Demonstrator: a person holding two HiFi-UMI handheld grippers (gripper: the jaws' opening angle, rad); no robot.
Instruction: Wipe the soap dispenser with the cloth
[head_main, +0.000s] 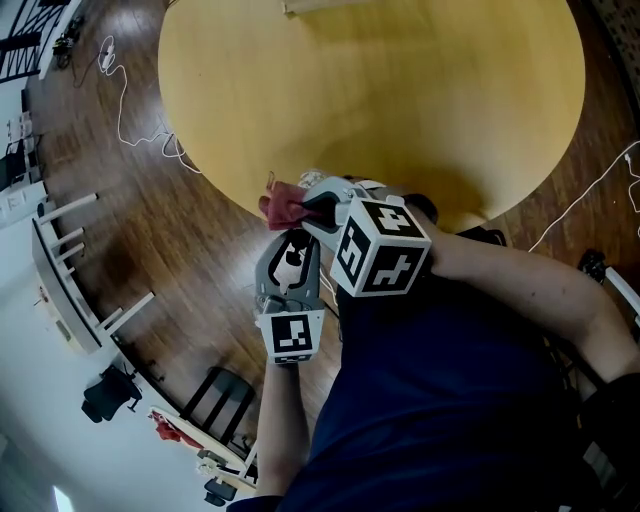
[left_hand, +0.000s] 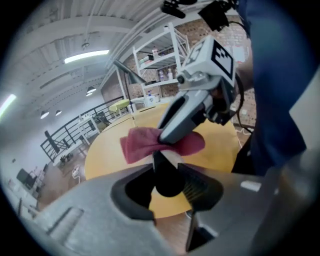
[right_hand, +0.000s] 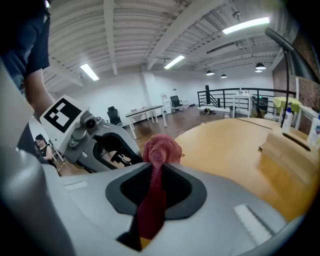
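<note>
1. Right up close is the marker cube (head_main: 380, 245) on the right gripper (right_hand: 157, 169). Its jaws are nearly together, pinching the red cloth (right_hand: 161, 147), which bunches out past the tips.
2. In the head view the left gripper (left_hand: 168, 169) sits just below it, jaws partly closed and clamped on the soap dispenser (left_hand: 167, 184). Only the dispenser's dark tapering part and a pale bit behind it show.
3. The cloth hangs right over the dispenser's top; whether the two touch cannot be told.
4. Both are held up off the round yellow bench (head_main: 400, 90), by its near edge.
5. Farther out, a pale wooden box (right_hand: 290, 150) stands on the bench, with the wooden floor (head_main: 130, 230) all around.
</note>
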